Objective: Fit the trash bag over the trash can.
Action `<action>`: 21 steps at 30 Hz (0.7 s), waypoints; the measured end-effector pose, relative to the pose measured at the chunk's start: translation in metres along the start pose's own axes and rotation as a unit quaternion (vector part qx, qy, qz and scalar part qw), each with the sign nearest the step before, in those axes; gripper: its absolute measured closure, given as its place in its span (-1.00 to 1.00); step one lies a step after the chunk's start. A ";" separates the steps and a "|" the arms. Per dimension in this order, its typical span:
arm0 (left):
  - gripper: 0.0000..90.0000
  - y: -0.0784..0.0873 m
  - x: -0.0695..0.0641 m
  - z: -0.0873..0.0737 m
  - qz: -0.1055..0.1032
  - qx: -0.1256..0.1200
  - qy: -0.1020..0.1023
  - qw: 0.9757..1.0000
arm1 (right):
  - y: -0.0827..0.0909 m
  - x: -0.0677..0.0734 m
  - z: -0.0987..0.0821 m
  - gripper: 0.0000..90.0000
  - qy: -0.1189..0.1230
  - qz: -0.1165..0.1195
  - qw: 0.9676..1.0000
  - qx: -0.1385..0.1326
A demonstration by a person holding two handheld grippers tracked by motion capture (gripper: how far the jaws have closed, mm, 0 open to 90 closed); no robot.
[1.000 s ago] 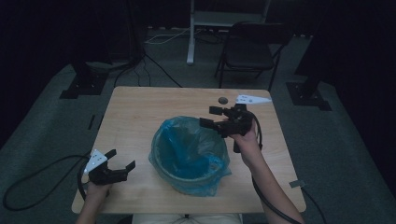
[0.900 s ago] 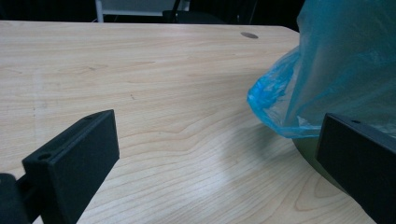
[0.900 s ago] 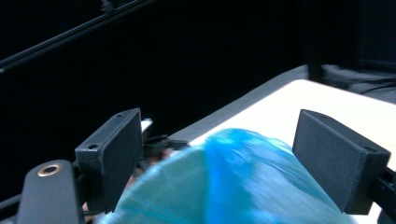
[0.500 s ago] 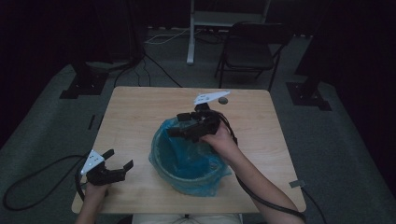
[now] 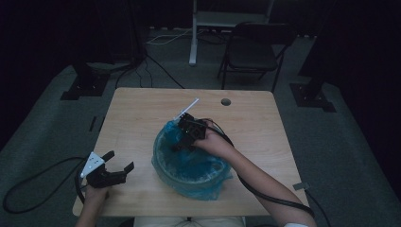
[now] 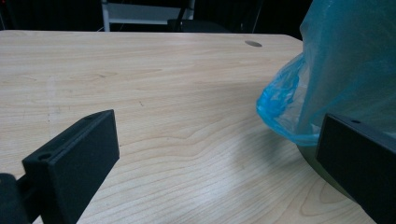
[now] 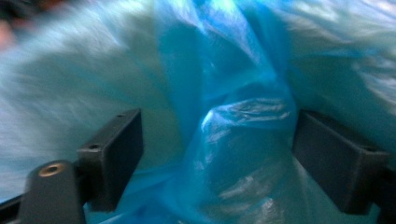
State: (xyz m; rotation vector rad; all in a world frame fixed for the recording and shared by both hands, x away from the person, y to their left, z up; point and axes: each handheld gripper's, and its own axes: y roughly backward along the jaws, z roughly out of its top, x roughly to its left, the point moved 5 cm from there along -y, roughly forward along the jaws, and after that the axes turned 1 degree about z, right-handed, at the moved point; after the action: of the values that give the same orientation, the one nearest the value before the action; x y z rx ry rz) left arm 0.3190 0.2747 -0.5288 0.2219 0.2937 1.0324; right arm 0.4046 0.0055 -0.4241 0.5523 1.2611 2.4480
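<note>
A round bin lined with a blue plastic bag stands on the wooden table near the front middle. My right gripper reaches down into the bag's far left side. In the right gripper view, a bunched fold of the bag stands between the jaws of the right gripper. The jaws have just been closing, but a gap remains at the left pad, so the gripper is open. My left gripper rests at the front left, open and empty. The left gripper faces the bag's side.
A small round hole sits in the tabletop near the far edge. A folding chair and stand bases are on the floor beyond the table. Cables trail from both grippers off the front edge.
My right gripper has travelled left and down from the bag's far right rim into the bag's opening. The left gripper has stayed where it was.
</note>
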 end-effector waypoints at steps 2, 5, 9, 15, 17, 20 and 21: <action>-0.99 0.000 0.000 0.000 -0.002 -0.002 0.000 1.000 | -0.002 -0.005 0.000 -0.57 -0.009 -0.027 1.000 0.003; -0.99 0.001 -0.001 0.001 -0.003 -0.005 -0.001 1.000 | -0.005 -0.008 -0.001 -0.59 0.004 -0.038 0.999 0.014; -0.99 0.001 0.000 0.001 0.000 -0.005 0.000 1.000 | 0.000 -0.006 -0.001 -0.59 0.008 -0.028 1.000 0.008; -0.99 0.001 -0.001 0.000 -0.003 -0.004 0.001 1.000 | 0.021 -0.004 0.002 -0.59 0.006 -0.012 1.000 -0.026; -0.99 0.001 -0.001 0.000 -0.006 -0.006 0.003 1.000 | 0.031 -0.005 0.002 -0.59 0.002 -0.008 0.999 -0.044; -0.99 0.000 -0.002 0.000 -0.008 -0.006 0.004 1.000 | 0.047 -0.004 0.003 -0.59 -0.005 -0.003 0.997 -0.078; -0.99 -0.001 -0.002 0.000 -0.006 -0.003 -0.001 1.000 | 0.052 -0.005 0.003 -0.59 -0.008 -0.004 0.996 -0.088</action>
State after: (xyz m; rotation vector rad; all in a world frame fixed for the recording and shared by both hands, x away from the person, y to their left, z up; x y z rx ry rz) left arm 0.3185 0.2724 -0.5285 0.2159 0.2893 1.0205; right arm 0.4039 -0.0236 -0.3802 0.5172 1.0269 2.5104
